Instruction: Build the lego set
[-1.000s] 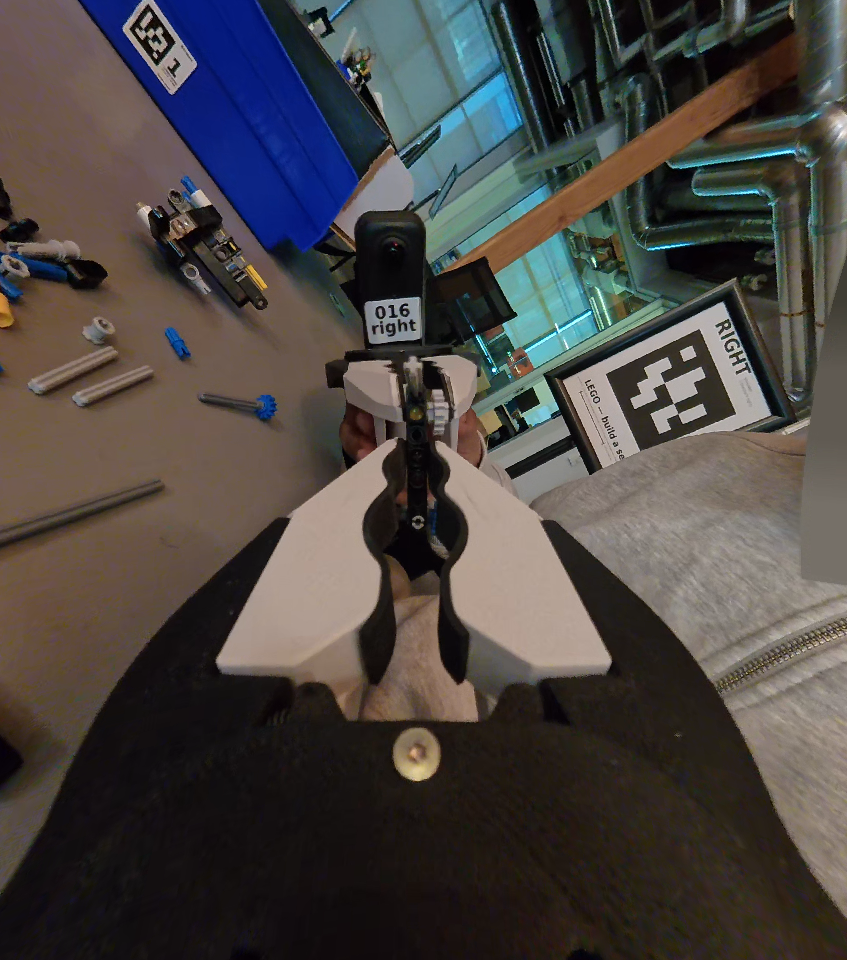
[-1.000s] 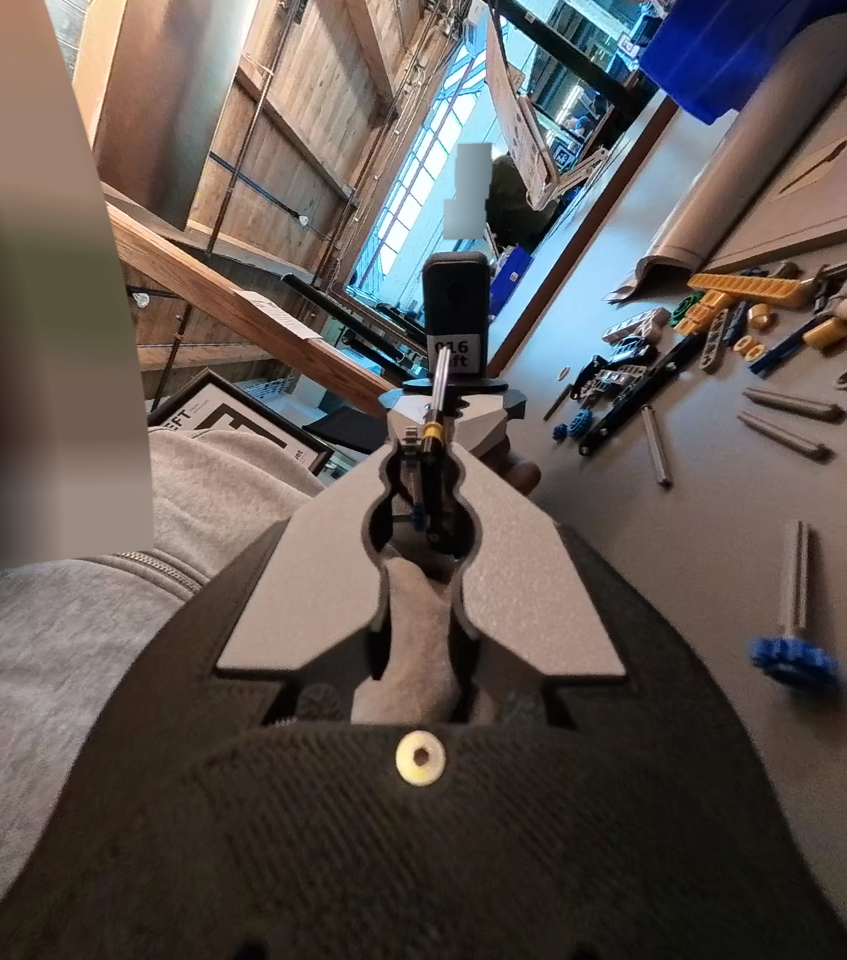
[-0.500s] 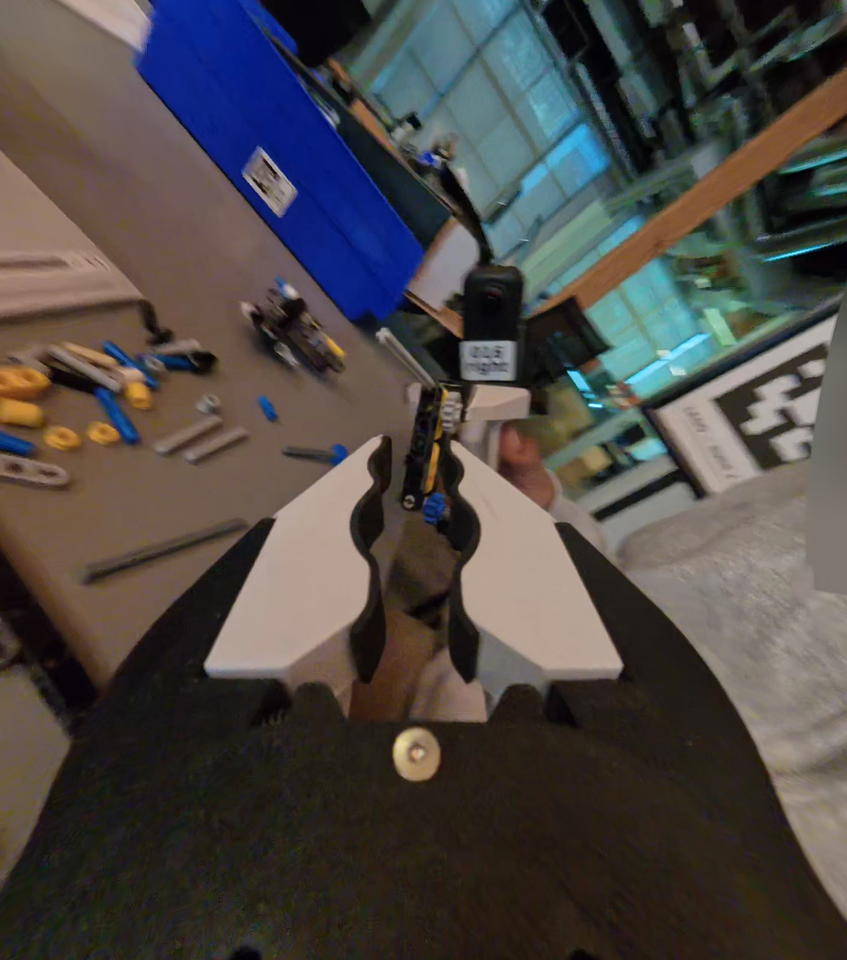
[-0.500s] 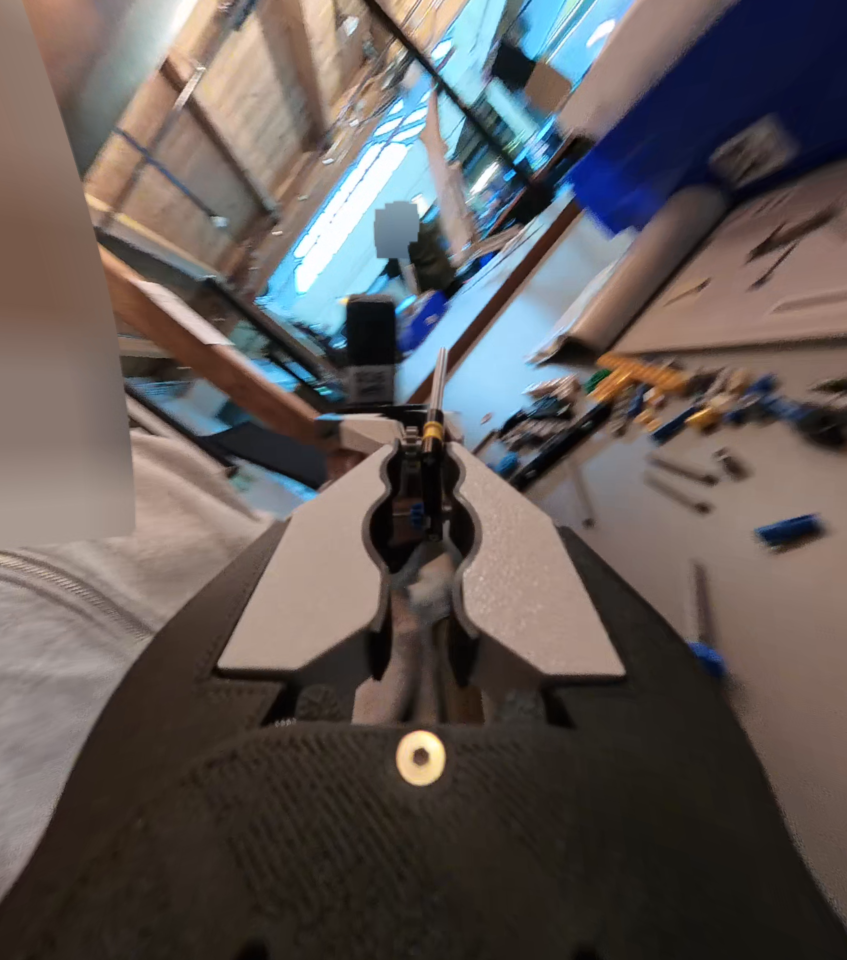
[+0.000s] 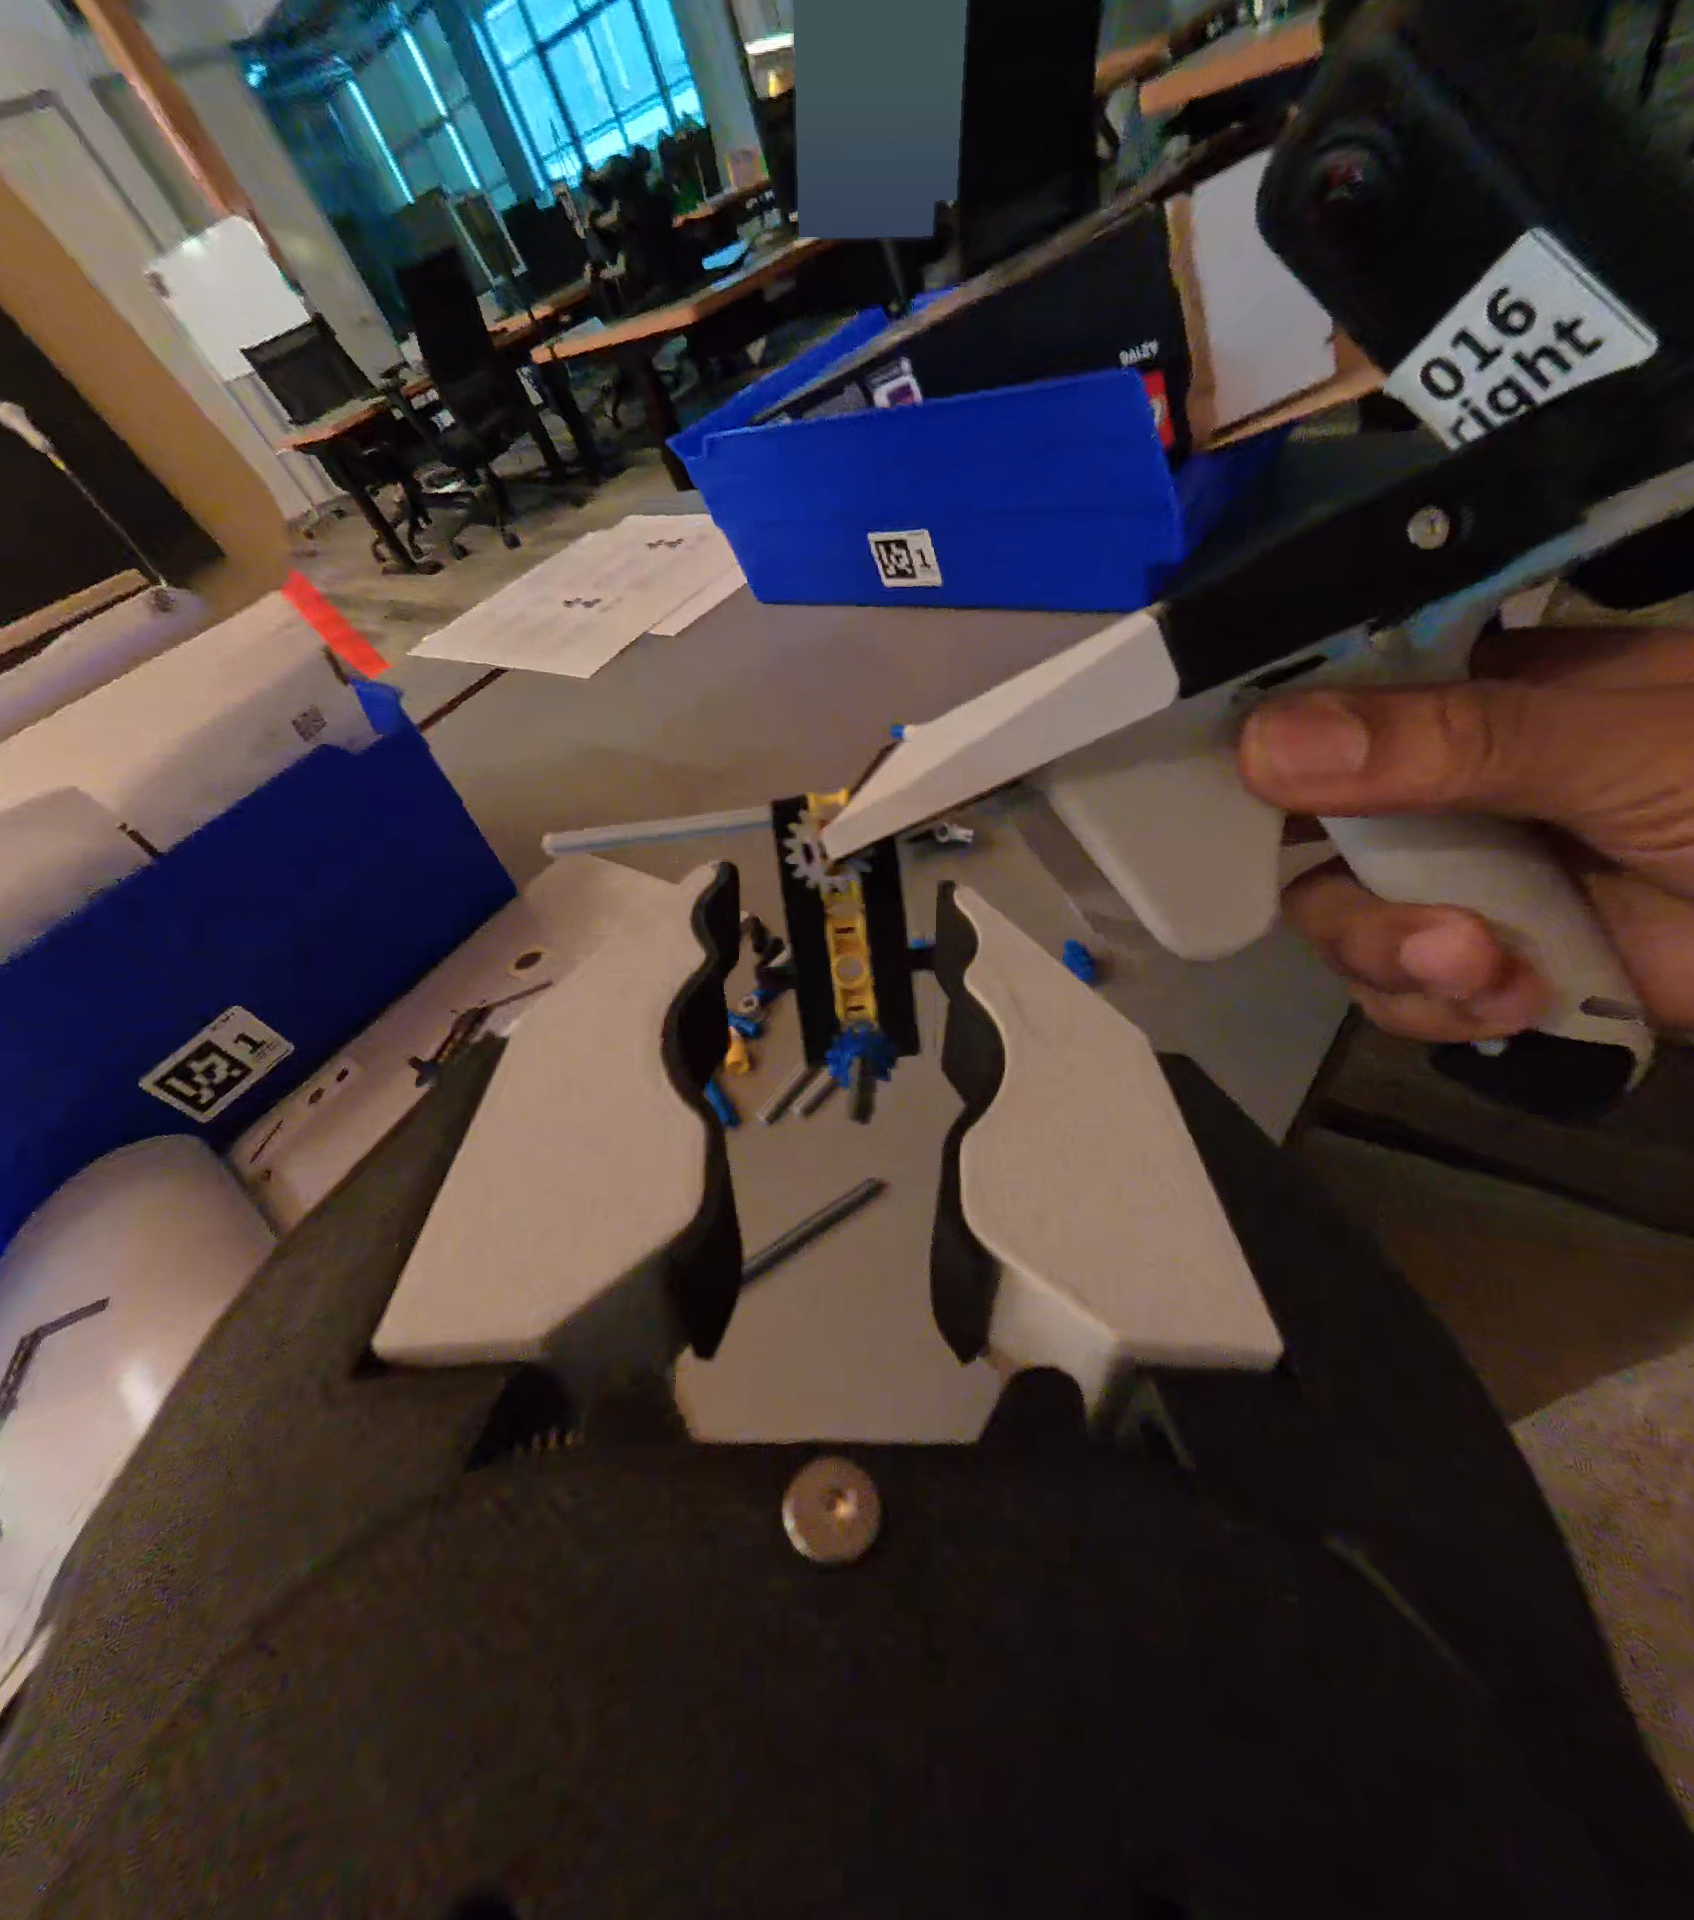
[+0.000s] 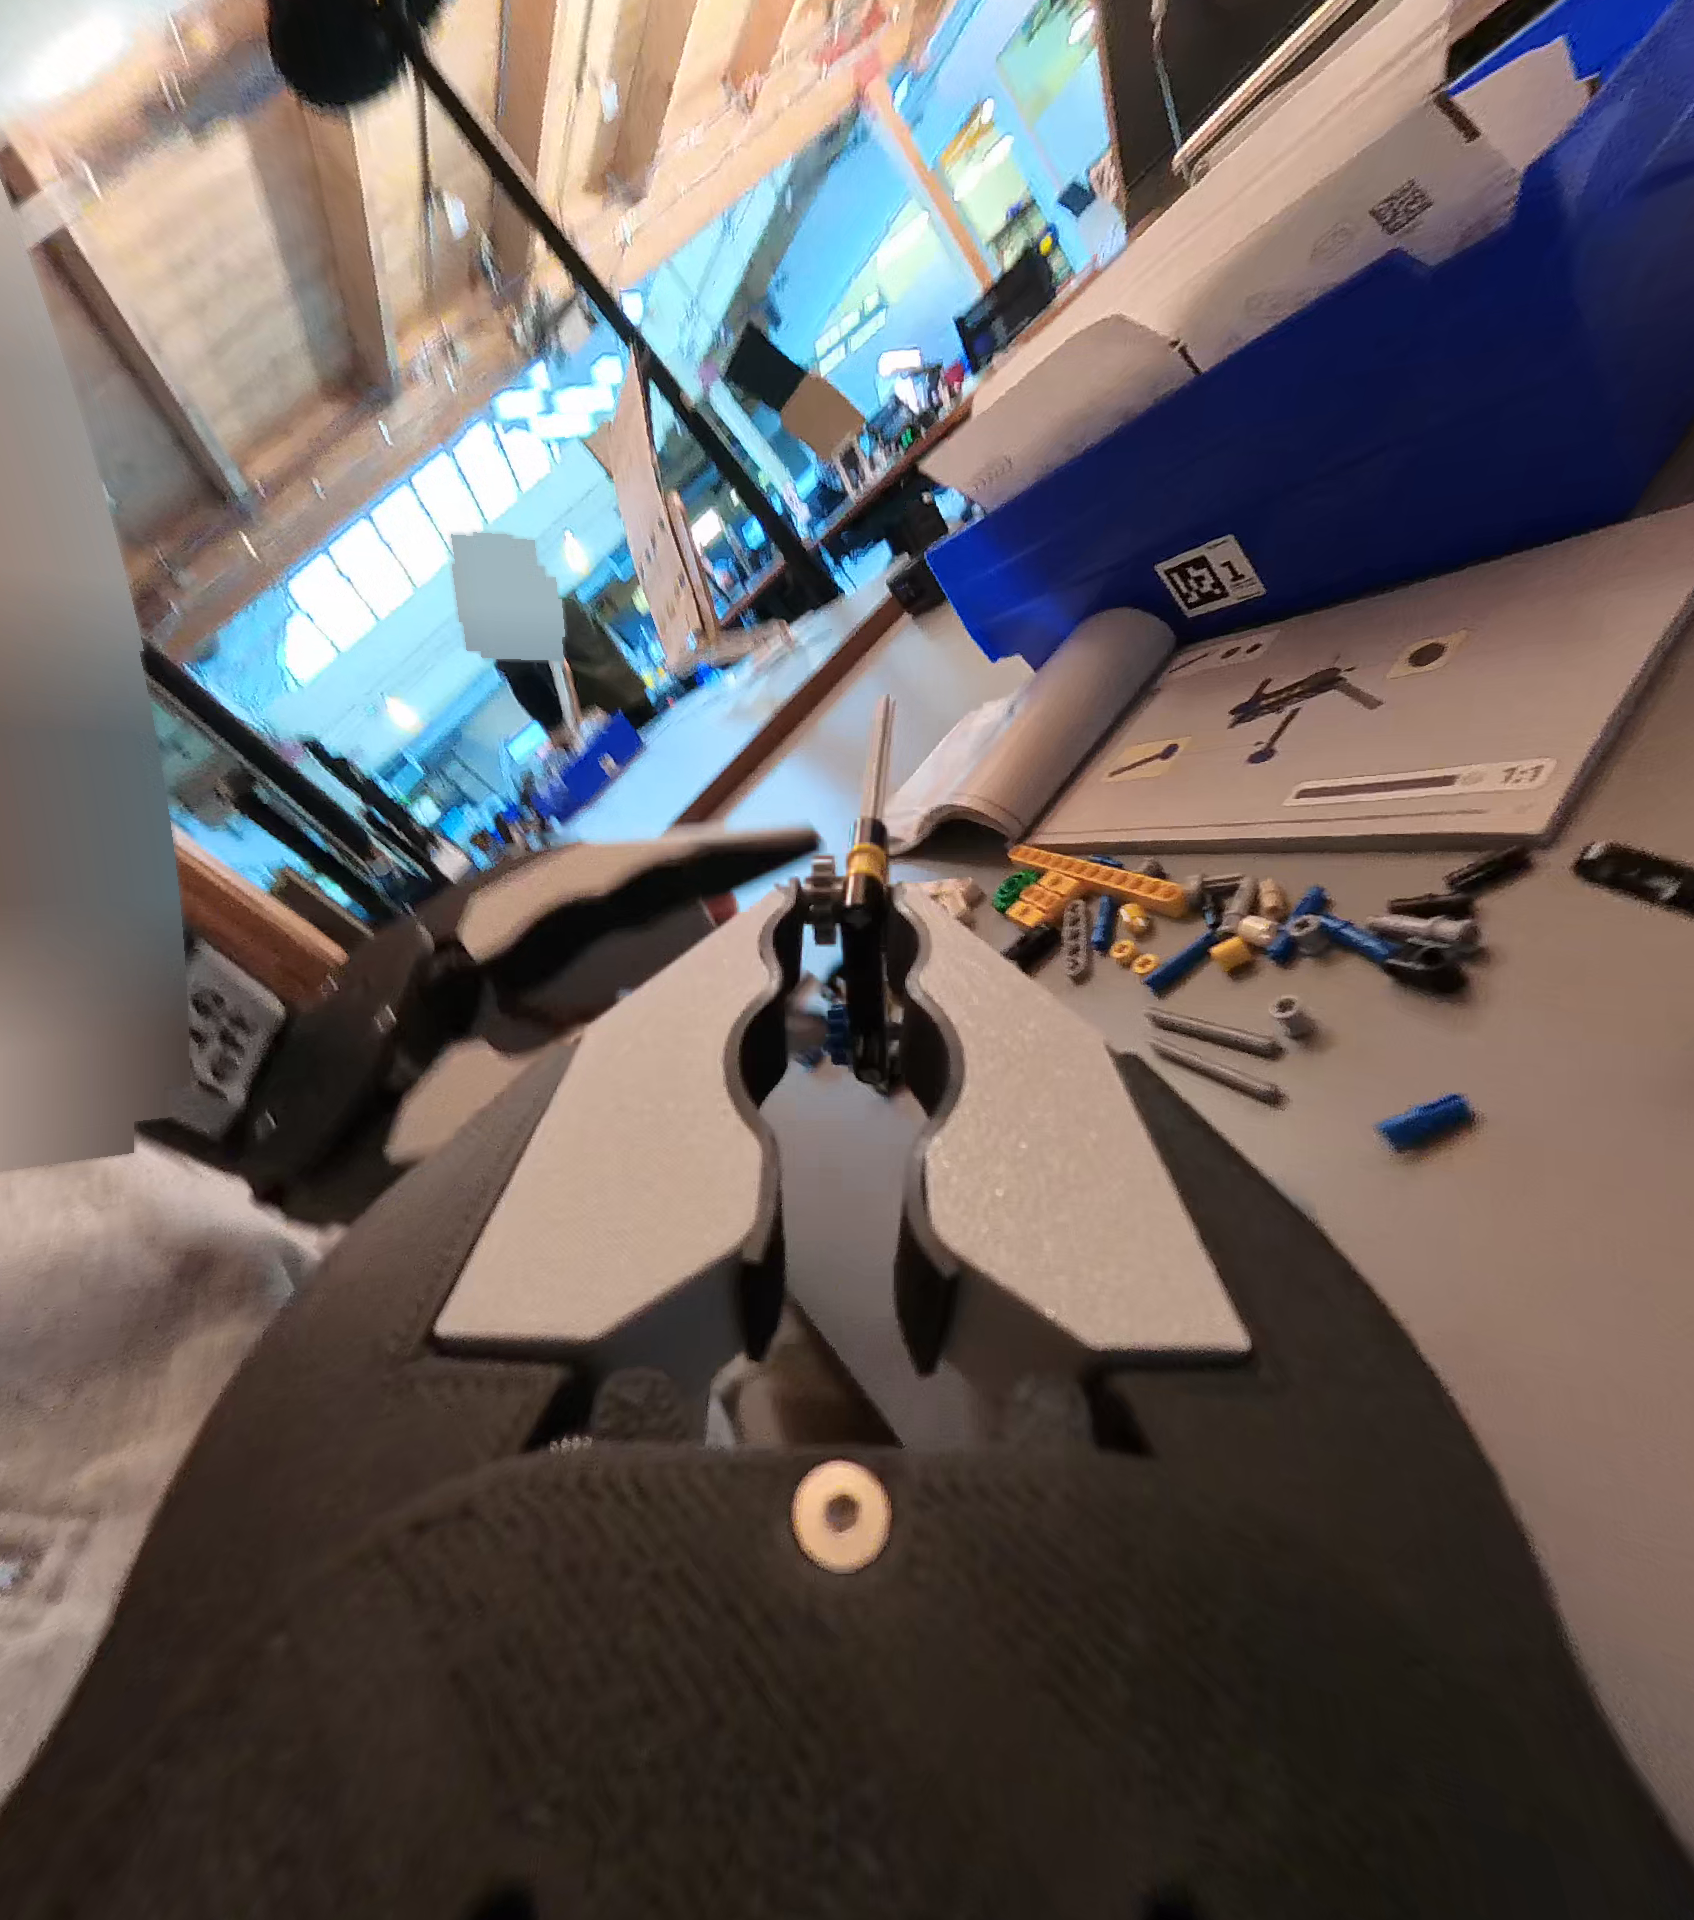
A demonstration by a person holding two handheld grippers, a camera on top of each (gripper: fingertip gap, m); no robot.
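Observation:
The lego assembly [image 5: 848, 966] is a black and yellow beam with a grey gear on top and a blue gear at the bottom. It hangs upright just above the grey table. My right gripper [image 6: 853, 899] is shut on its upper end, and a grey axle with a yellow bush [image 6: 866, 862] sticks out past the tips. In the left wrist view the right gripper [image 5: 838, 844] comes in from the right, held by a hand. My left gripper [image 5: 832, 904] is open, its fingers either side of the assembly without touching it. It shows dark at the left of the right wrist view [image 6: 614, 894].
Loose lego parts [image 6: 1238, 920] lie on the table to the right, with grey axles [image 6: 1212, 1044] and a blue pin [image 6: 1425, 1122] nearer. An open instruction booklet [image 6: 1394, 727] lies behind them. Blue bins [image 5: 936, 509] [image 5: 147, 987] stand at the back and left. A dark axle [image 5: 812, 1226] lies below the left gripper.
Both grippers have swung from pointing up at the ceiling to pointing over the table. The left gripper has opened and let go of the assembly; the right one still grips it.

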